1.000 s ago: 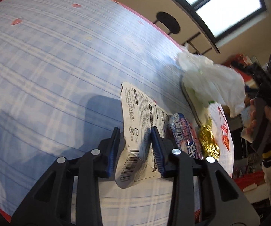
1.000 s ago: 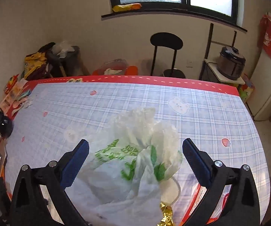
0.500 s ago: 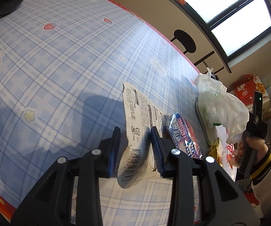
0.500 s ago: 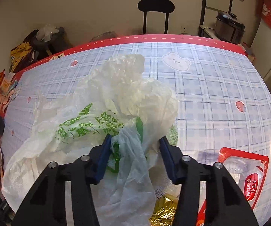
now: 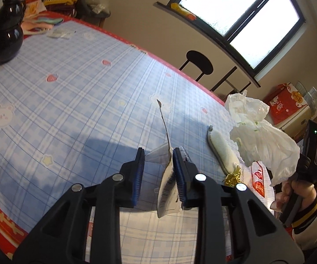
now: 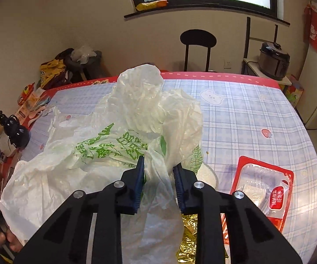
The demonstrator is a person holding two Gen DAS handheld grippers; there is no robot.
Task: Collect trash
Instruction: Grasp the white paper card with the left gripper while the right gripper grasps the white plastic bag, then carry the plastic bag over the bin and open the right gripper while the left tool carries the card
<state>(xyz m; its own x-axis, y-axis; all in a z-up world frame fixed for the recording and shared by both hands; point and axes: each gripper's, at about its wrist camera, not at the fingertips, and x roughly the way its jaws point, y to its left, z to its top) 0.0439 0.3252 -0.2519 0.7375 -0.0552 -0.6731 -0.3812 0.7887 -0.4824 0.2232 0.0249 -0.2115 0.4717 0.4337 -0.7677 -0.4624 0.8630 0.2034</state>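
My left gripper (image 5: 158, 154) is above the blue checked tablecloth (image 5: 74, 110), jaws closing, pads pressed on a white barcode wrapper (image 5: 167, 182) that hangs edge-on off the table. My right gripper (image 6: 158, 165) is closing too, its pads pinching a fold of the white plastic bag with green print (image 6: 105, 149). In the left wrist view the bag (image 5: 266, 145) hangs lifted at the right, above a person's hand (image 5: 295, 189). A red snack packet (image 6: 266, 191), gold foil (image 6: 189, 231) and a white flat dish (image 5: 221, 151) lie on the table under the bag.
A black gourd-shaped bottle (image 5: 8, 28) stands at the table's far left beside loose packets (image 5: 48, 22). A black chair (image 6: 198, 39) is behind the far edge. A rice cooker (image 6: 273, 59) sits on a side shelf at the right.
The left gripper rose, lifting the white wrapper off the table and turning it edge-on. The right jaws went from wide to closed on the bag, which now hangs lifted.
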